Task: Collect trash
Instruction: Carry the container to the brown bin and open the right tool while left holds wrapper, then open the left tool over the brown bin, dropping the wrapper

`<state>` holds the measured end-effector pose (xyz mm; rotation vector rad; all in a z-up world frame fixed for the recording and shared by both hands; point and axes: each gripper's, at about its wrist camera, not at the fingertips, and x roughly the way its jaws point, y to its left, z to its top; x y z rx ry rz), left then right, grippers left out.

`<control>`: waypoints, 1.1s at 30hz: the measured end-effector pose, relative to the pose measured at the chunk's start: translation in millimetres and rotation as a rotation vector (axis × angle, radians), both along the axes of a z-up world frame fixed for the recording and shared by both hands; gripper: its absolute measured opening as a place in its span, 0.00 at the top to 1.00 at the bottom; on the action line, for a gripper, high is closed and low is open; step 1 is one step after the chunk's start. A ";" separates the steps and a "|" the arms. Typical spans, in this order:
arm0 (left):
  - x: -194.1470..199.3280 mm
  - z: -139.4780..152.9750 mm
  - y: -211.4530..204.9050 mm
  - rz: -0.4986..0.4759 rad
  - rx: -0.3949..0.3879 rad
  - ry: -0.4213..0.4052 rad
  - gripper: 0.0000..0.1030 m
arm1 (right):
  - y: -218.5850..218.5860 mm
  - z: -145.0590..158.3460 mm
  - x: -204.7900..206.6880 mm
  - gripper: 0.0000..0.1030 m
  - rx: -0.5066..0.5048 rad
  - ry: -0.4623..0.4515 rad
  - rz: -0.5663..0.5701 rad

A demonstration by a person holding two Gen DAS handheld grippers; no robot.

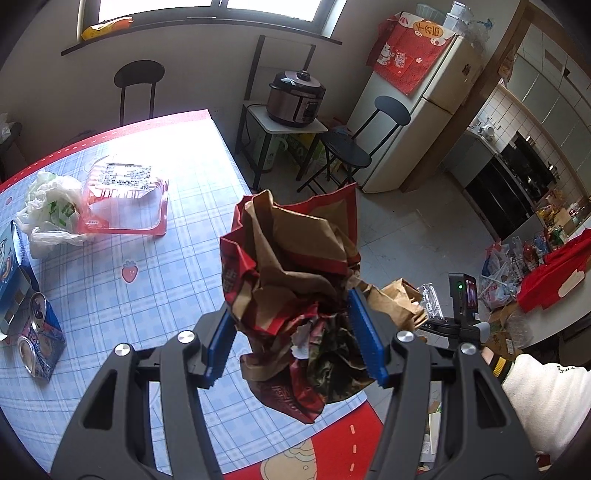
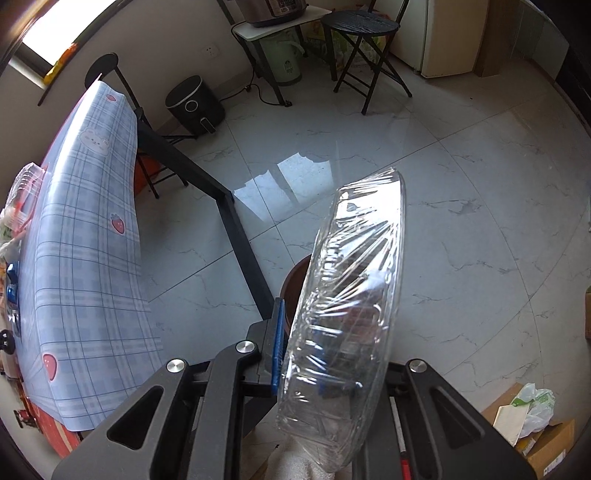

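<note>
**Two claws carrying trash beside the tabletop**

The left claw (image 1: 295, 332) is clamped on a crumpled brown-and-red paper bag (image 1: 291, 280), held over the near right edge of the tabletop (image 1: 155, 295), which wears a glossy blue plaid cloth. A clear plastic tray (image 1: 125, 199) and white plastic bag (image 1: 48, 210) lie far left. The right claw (image 2: 317, 354) pinches a crinkled clear plastic container (image 2: 351, 306) above open marble floor (image 2: 461, 221), over a brown bin (image 2: 295, 280).

Bright window (image 1: 207, 7), pale marble-tile floor (image 2: 461, 184), 2 black chairs, cream fridge (image 1: 417, 110), checked tablecloth (image 1: 147, 280)
</note>
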<state>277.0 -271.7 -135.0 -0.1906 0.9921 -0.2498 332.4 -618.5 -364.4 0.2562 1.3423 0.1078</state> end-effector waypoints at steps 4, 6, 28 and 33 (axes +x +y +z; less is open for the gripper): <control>1.9 -1.9 -0.2 -0.002 -0.005 0.005 0.42 | 2.5 -3.7 4.1 0.78 -0.013 0.010 0.002; 2.0 -2.3 -1.1 -0.006 -0.007 0.007 0.42 | 2.9 -5.9 6.1 0.69 -0.013 0.014 -0.003; -6.0 -8.6 5.5 -0.010 -0.018 0.018 0.42 | -0.2 14.4 8.3 0.29 -0.004 -0.030 -0.040; -3.1 -9.7 -10.2 -0.055 -0.020 0.018 0.42 | -12.8 43.6 -3.1 0.09 0.023 -0.083 -0.077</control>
